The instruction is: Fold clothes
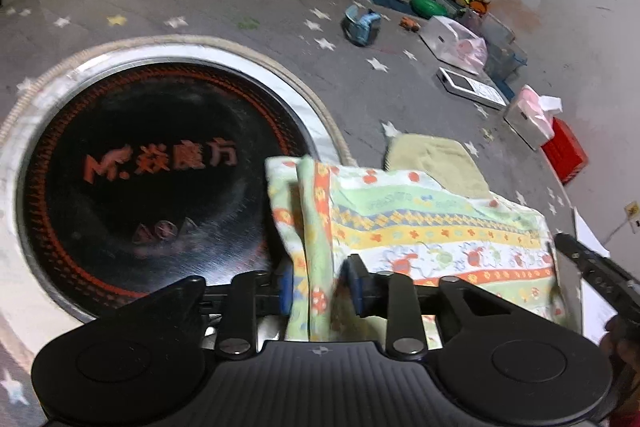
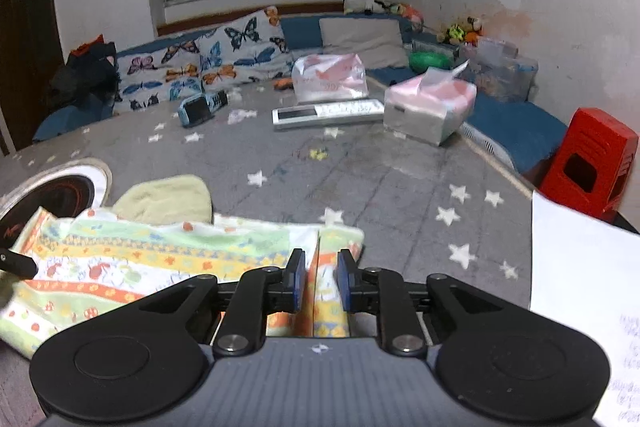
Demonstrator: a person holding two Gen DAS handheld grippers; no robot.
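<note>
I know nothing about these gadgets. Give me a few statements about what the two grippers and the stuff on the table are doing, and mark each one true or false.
1. Both the left gripper and the right gripper have the patterned cloth between their fingers. True.
2. The patterned cloth is plain blue. False: it has green, yellow and orange stripes with small figures.
3. A pale yellow-green cloth lies just beyond the patterned one. True.
4. The round black cooktop is covered entirely by the cloth. False: only its edge is overlapped.
5. The red stool stands on the table. False: it stands beside the table.
</note>
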